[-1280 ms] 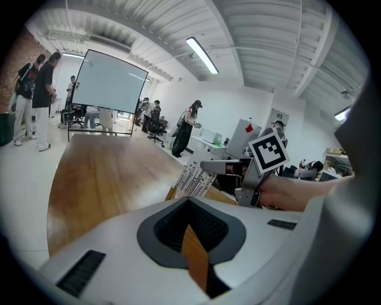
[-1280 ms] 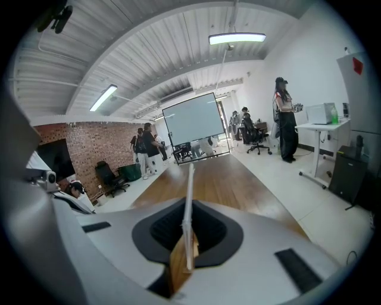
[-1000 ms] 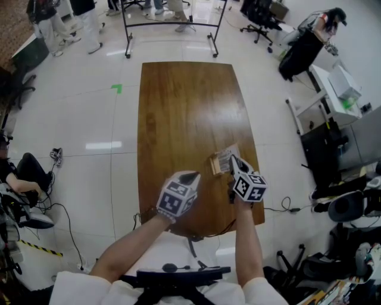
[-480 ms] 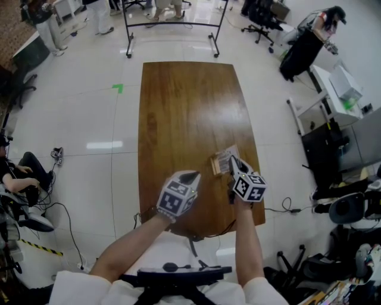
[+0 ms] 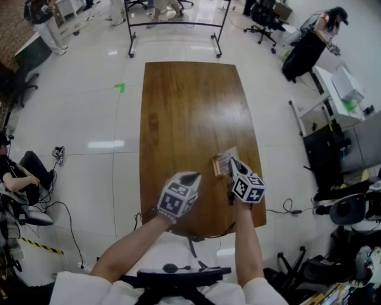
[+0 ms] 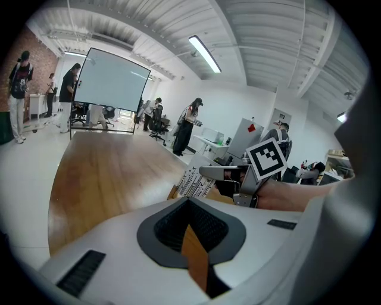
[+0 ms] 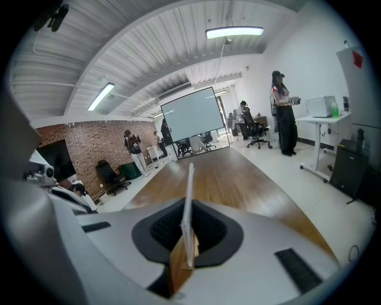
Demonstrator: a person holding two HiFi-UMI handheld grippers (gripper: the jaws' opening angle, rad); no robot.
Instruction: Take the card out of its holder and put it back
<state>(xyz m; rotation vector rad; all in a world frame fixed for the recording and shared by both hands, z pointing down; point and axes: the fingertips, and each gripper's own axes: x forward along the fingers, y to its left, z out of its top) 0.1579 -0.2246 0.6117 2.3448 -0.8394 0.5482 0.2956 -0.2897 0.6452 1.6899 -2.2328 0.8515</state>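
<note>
Right gripper view shows the right gripper (image 7: 186,235) pinched nearly closed on the card (image 7: 189,202), which stands edge-on between its pads. Over the table (image 5: 184,107), the card sits close to the table's right edge, toward its near end. A tan piece just under the card, probably the holder (image 6: 173,192), lies on the table there; I cannot tell whether the card is fully free of it. The left gripper (image 6: 190,229) has its jaws drawn narrow with nothing between them and hangs above the table's near edge, apart from the card.

The grip looks thin and near one edge, so the card could pivot or slip when pushed against the holder's mouth. With nothing bracing the holder, a push might slide it along the glossy tabletop, and the right edge of the table is near enough for it to go over. A skewed entry could also bend the card.

The table is long, polished brown wood and bare beyond the card. A pale tiled floor (image 5: 77,119) surrounds the table, with a green mark (image 5: 119,88) to the table's left, a wheeled screen frame (image 5: 172,24) beyond its far end, office chairs (image 5: 262,18) and people past that, and desks (image 5: 339,89) to the table's right.
</note>
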